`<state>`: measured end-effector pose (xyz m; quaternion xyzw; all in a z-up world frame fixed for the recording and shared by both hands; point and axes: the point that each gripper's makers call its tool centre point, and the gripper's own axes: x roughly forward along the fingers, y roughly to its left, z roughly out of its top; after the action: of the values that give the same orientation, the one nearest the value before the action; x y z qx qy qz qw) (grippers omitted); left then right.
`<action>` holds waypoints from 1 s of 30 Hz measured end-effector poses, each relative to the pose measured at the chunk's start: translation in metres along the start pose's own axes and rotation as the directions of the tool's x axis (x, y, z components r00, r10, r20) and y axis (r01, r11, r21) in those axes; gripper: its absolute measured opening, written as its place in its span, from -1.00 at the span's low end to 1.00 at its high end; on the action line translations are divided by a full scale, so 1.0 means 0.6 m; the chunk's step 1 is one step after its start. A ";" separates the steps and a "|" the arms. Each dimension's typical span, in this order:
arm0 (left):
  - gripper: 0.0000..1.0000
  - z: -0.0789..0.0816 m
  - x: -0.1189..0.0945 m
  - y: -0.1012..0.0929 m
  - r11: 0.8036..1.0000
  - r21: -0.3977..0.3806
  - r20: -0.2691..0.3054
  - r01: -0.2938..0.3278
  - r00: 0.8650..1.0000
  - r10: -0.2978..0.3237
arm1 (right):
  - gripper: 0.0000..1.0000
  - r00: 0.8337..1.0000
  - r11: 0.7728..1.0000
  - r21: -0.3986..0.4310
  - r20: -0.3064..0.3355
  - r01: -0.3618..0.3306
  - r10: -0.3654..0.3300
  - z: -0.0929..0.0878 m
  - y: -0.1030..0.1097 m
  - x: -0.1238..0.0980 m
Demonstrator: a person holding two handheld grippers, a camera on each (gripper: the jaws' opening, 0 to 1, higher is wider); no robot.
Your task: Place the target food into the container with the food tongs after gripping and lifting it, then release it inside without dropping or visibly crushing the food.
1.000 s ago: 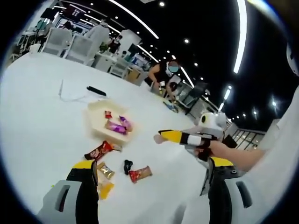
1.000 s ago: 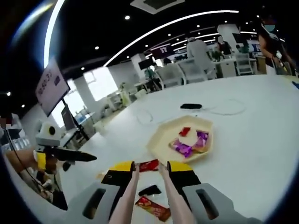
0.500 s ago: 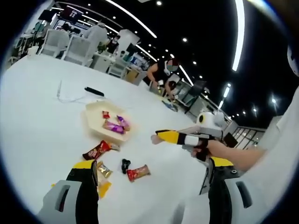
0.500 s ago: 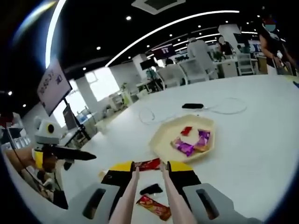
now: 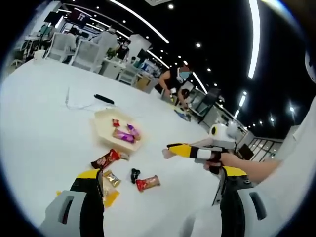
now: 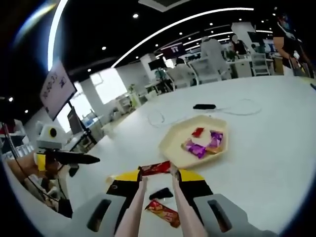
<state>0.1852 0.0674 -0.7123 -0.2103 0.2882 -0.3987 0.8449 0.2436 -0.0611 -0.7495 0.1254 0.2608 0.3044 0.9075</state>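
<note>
A cream hexagonal container (image 5: 103, 129) (image 6: 174, 148) on the white table holds red and purple wrapped sweets. In front of it lie a red-brown snack bar (image 5: 105, 159) (image 6: 155, 169), a gold packet (image 5: 111, 178), a small black packet (image 5: 134, 174) (image 6: 162, 193) and a red bar (image 5: 148, 183) (image 6: 165, 214). My right gripper (image 6: 158, 178) (image 5: 180, 147) is shut on pale food tongs (image 6: 140, 197) (image 5: 165, 153). The tongs' tips are parted and hang above the table, short of the red-brown bar. My left gripper (image 5: 160, 197) (image 6: 74, 159) is open and holds nothing.
A black remote (image 5: 103, 98) (image 6: 203, 106) and a thin white cable (image 5: 74, 104) lie beyond the container. White chairs and desks stand at the table's far side, where a person (image 5: 175, 81) bends over. A yellow wrapper (image 5: 111, 198) lies by my left jaw.
Both cameras shifted slightly. The snacks and container lie as before, and the tongs stay held over the table with their tips parted.
</note>
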 end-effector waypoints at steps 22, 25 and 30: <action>0.97 -0.009 -0.001 0.005 1.000 -0.005 -0.008 -0.001 1.000 0.001 | -0.45 1.000 1.000 -0.031 -0.012 0.003 -0.003 -0.014 -0.001 -0.006; 0.97 -0.011 -0.005 0.004 1.000 -0.002 -0.010 -0.001 1.000 0.001 | -0.46 1.000 1.000 -0.023 -0.008 0.008 -0.008 -0.014 -0.001 -0.006; 0.97 -0.019 -0.016 0.019 1.000 -0.018 -0.009 -0.020 1.000 0.020 | -0.46 1.000 0.999 -0.032 -0.018 0.001 -0.002 -0.017 0.005 0.001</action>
<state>0.1790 0.0804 -0.7241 -0.2133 0.2978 -0.3884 0.8455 0.2371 -0.0576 -0.7569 0.1080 0.2641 0.3088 0.9073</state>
